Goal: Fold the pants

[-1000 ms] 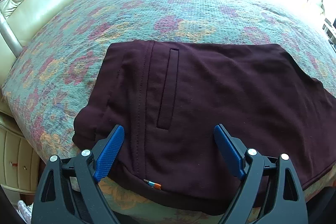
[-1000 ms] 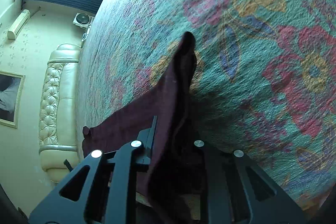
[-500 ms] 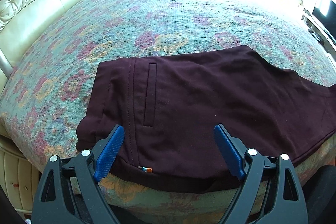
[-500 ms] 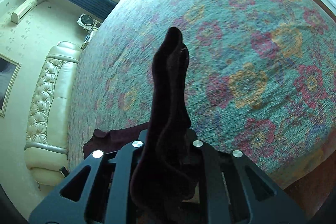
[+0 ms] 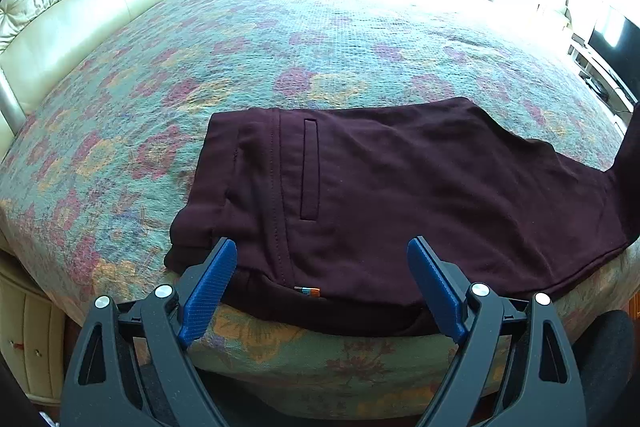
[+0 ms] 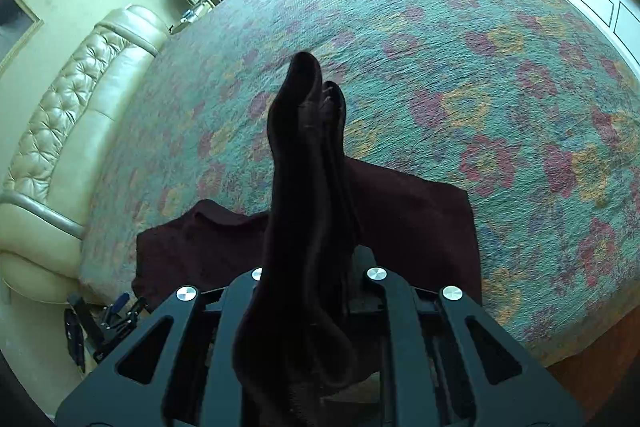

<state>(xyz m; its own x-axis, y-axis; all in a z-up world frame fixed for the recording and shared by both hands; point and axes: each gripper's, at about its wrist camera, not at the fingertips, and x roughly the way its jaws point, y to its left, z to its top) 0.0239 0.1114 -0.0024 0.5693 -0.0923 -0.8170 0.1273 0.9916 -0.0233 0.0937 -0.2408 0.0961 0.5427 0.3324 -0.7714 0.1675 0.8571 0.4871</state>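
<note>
The right gripper (image 6: 316, 279) has its fingers hidden under the bunched leg ends of the soft maroon pants (image 5: 400, 195) they clamp. The pants lie flat on the floral woven bed (image 5: 320, 39), long axis left-right, cut off at right. The left gripper (image 5: 322, 271) hovers wide apart, empty, at lower centre.

floral-quilted bed (image 5: 320, 39), dark maroon pants (image 5: 400, 195) spread flat near its front edge, one leg end apparently lifted off

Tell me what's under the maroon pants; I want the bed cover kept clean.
Only the floral bedspread shows around the pants; whatever lies beneath them is covered.
</note>
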